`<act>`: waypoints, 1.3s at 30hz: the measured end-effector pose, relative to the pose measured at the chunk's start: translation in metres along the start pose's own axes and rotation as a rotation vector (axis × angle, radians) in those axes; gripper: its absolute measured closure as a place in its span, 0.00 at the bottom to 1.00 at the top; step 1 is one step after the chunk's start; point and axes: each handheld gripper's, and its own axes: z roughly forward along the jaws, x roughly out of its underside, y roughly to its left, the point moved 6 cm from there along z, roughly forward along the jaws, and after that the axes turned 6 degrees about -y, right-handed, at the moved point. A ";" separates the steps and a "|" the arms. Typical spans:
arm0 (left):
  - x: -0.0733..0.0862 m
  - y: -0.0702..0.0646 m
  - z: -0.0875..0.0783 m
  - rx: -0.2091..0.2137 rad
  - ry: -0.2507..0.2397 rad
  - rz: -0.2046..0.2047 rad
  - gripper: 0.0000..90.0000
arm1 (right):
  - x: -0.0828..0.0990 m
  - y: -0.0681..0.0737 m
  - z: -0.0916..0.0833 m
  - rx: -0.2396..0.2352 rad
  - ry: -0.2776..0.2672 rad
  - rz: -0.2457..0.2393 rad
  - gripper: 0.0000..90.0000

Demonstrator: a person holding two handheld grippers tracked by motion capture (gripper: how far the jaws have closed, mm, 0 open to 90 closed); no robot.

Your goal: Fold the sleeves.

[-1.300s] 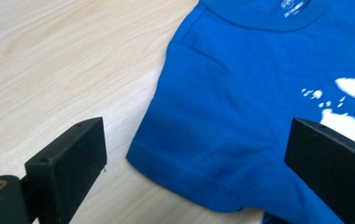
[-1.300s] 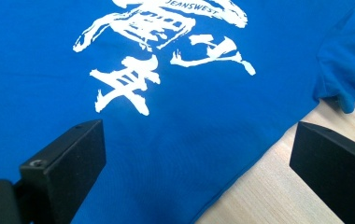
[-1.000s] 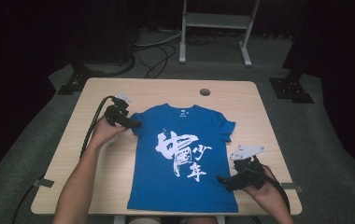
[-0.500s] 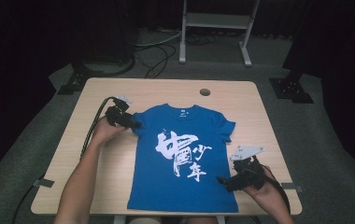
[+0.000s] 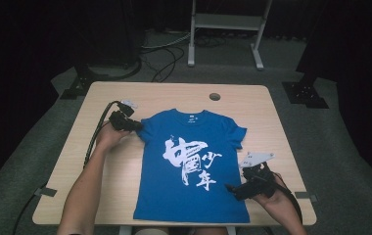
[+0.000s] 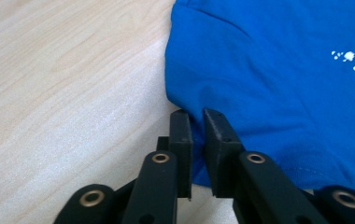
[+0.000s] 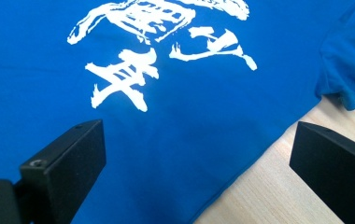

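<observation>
A blue T-shirt (image 5: 189, 166) with white printed characters lies flat on the wooden table (image 5: 174, 95), collar away from the person. My left gripper (image 5: 137, 126) is at the shirt's left sleeve; in the left gripper view its jaws (image 6: 197, 116) are shut on the sleeve's edge, where the blue cloth (image 6: 269, 70) meets the wood. My right gripper (image 5: 230, 188) hovers at the shirt's lower right side. In the right gripper view it (image 7: 199, 135) stands wide open over the shirt (image 7: 189, 93), one jaw above the cloth and the other above bare wood.
A round cable hole (image 5: 215, 96) sits near the table's far edge. A black cable (image 5: 96, 132) trails from the left gripper across the table's left side. A metal stand (image 5: 225, 22) is on the floor beyond the table. Bare wood flanks the shirt.
</observation>
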 end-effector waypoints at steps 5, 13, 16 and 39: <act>-0.004 -0.002 -0.007 0.013 -0.040 -0.030 0.95 | 0.001 0.001 -0.001 0.006 -0.001 0.007 0.04; -0.019 -0.021 -0.023 0.079 -0.097 -0.036 0.95 | 0.002 -0.001 -0.005 0.016 -0.012 0.014 0.04; -0.023 -0.031 -0.026 0.100 -0.095 -0.028 0.95 | 0.002 0.000 -0.006 0.016 -0.018 0.011 0.04; -0.035 -0.124 0.008 0.224 0.012 0.056 0.68 | 0.006 -0.001 -0.016 0.021 -0.052 0.016 0.04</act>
